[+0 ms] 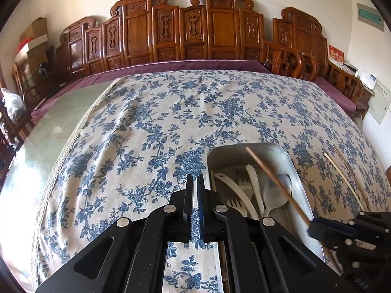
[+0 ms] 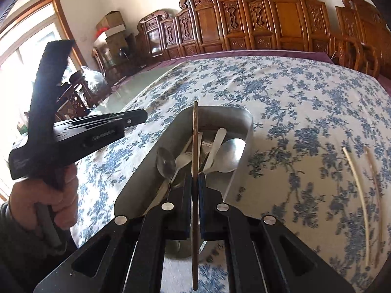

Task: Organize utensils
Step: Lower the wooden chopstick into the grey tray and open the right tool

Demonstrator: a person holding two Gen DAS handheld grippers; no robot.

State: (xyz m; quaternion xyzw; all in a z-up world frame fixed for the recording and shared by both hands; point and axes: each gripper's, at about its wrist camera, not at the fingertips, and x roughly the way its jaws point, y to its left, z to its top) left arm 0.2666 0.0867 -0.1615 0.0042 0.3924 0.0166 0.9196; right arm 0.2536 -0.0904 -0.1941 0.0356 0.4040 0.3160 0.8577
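Note:
A metal tray [image 1: 297, 168] [image 2: 242, 168] sits on the floral tablecloth and holds a metal spoon [image 1: 281, 186] [image 2: 165, 162], white plastic forks and spoons [image 1: 254, 185] [image 2: 216, 144]. My right gripper [image 2: 195, 178] [image 1: 317, 227] is shut on a brown chopstick [image 2: 194, 146] [image 1: 276, 180] and holds it above the tray. My left gripper [image 1: 195, 179] [image 2: 136, 117] is shut and empty, just left of the tray. Two more chopsticks [image 1: 347, 180] [image 2: 359, 188] lie on the cloth to the tray's right.
The tablecloth [image 1: 171, 112] covers most of a glass table [image 1: 53, 127]. Carved wooden chairs [image 1: 185, 26] line the far side. Boxes [image 1: 34, 36] stand at the far left.

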